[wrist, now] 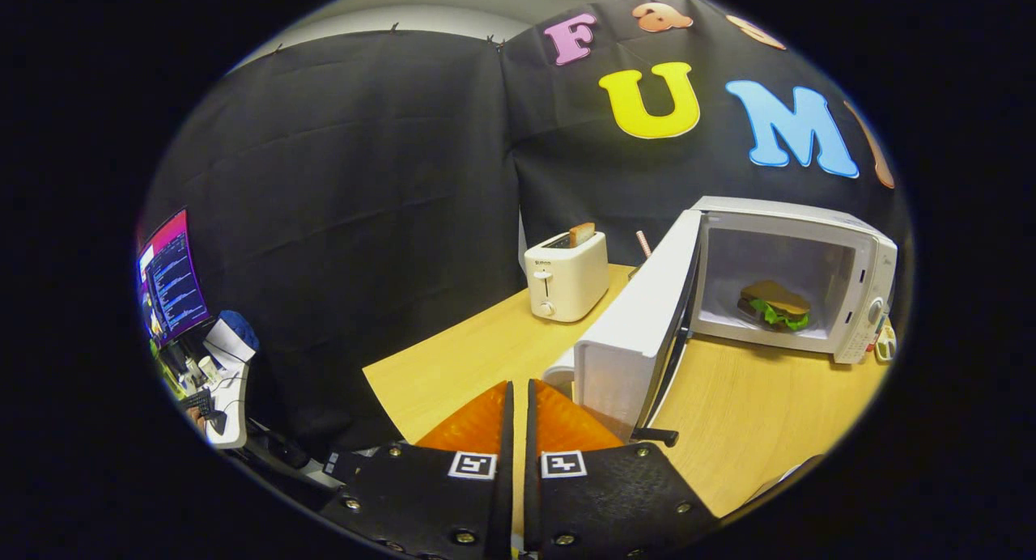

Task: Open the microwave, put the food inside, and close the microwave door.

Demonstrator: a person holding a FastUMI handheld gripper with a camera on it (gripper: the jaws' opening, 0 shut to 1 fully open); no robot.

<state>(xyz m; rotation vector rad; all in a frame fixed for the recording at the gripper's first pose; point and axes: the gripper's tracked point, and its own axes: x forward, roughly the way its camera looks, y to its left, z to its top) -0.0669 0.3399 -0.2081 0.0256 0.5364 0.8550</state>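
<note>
A white microwave [866, 244] stands on the wooden table [753, 414], well beyond my fingers and to their right. Its door [639, 325] is swung wide open, with the free edge close to my right fingertip. Inside the cavity lies the food, a sandwich [774, 304] with brown bread and green lettuce. My gripper [518, 394] sits just left of the door's outer face, its orange fingers [477, 422] nearly pressed together with only a thin slit between them and nothing held.
A white toaster [566, 275] with a slice of toast in it stands at the back of the table, left of the door. A white cup [560, 374] peeks out behind the door's edge. Off the table's left side are a lit monitor [171, 278] and desk clutter.
</note>
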